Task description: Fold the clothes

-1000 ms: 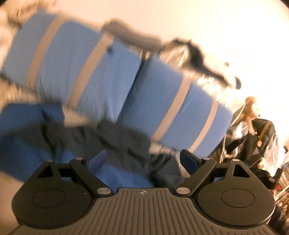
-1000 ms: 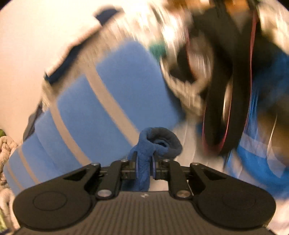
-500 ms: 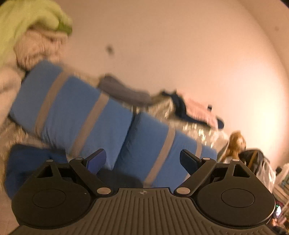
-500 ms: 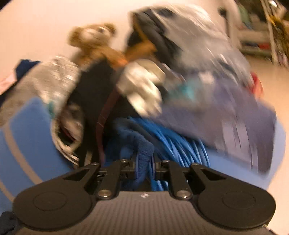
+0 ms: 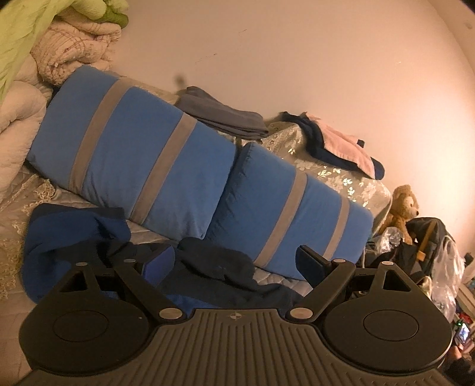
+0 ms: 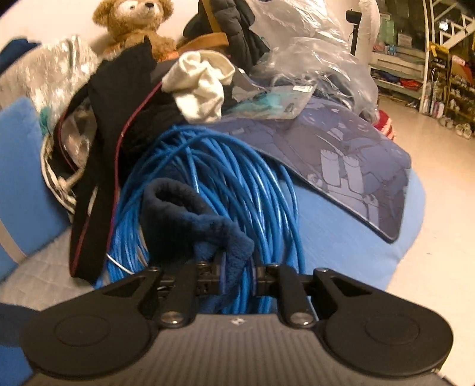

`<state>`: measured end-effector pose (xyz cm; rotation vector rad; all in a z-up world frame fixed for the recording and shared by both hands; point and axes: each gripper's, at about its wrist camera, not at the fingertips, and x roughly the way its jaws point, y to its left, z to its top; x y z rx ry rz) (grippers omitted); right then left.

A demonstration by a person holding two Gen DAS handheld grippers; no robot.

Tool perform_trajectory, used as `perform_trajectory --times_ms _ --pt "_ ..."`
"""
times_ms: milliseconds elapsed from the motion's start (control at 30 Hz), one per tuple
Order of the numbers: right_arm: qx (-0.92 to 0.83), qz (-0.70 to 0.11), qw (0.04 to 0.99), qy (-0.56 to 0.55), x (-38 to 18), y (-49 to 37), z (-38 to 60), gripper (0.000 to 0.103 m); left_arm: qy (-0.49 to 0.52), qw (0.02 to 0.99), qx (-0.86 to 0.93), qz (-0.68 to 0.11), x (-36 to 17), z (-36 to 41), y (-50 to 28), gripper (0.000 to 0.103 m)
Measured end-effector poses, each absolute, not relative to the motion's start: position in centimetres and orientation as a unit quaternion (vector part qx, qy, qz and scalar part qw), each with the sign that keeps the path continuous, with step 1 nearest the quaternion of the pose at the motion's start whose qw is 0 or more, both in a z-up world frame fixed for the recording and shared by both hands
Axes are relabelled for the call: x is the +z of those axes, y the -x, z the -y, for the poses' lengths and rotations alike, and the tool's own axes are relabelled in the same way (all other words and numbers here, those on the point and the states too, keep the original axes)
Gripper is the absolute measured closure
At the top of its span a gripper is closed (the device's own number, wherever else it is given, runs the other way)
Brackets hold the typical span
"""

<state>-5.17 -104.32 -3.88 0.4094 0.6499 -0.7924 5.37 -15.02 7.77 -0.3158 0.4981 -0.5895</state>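
Fleece garment [image 6: 193, 219], dark blue, bunched between right gripper [image 6: 236, 274] fingers; jaws opening, cloth still touching both pads.
Folded loop of fleece rising just ahead of the fingertips, hanging over a coil of blue cable [image 6: 237, 178]. Black strap [image 6: 98, 190] just left of the coil, cream cloth [image 6: 199, 86] and patterned mat [image 6: 350, 154] behind, teddy bear [image 6: 133, 20] at the back. Left gripper [image 5: 234, 261] spread wide, nothing between fingers, hovering over dark crumpled clothes [image 5: 213, 267] on the quilted bed [image 5: 17, 205]. Blue fleece [image 5: 59, 234] just left of them, two blue striped cushions [image 5: 133, 154] beyond, folded grey garment [image 5: 219, 115] on top behind.
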Motion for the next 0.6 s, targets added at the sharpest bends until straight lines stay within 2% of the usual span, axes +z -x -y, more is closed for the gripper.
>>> perform_trajectory --times_ms 67,100,167,200,300,367,600 --pt "-0.387 -0.321 0.846 -0.176 -4.2 4.9 103.8 0.060 0.150 0.915 -0.285 -0.242 7.7 14.8 -5.5 0.013" --pt "-0.390 -0.324 0.845 -0.169 -4.3 4.8 103.6 0.056 0.148 0.915 -0.284 -0.243 7.6 14.7 -5.5 0.013" --pt "-0.398 -0.326 0.842 -0.163 -4.1 4.8 103.1 0.026 0.144 0.917 -0.283 -0.242 7.7 14.4 -5.6 0.013" --pt "-0.404 -0.324 0.839 -0.164 -3.9 5.0 102.8 0.020 0.141 0.918 -0.283 -0.240 7.7 14.2 -5.6 0.013" --pt "-0.411 -0.318 0.837 -0.173 -2.8 5.4 101.9 0.013 0.133 0.921 -0.279 -0.239 8.0 13.5 -5.9 0.013" --pt "-0.409 -0.312 0.839 -0.179 -1.5 5.6 101.0 0.001 0.128 0.923 -0.276 -0.238 8.5 12.9 -6.2 0.013" --pt "-0.325 -0.242 0.902 -0.151 6.1 5.0 95.0 0.000 0.092 0.937 -0.268 -0.206 12.2 11.3 -7.3 0.013"
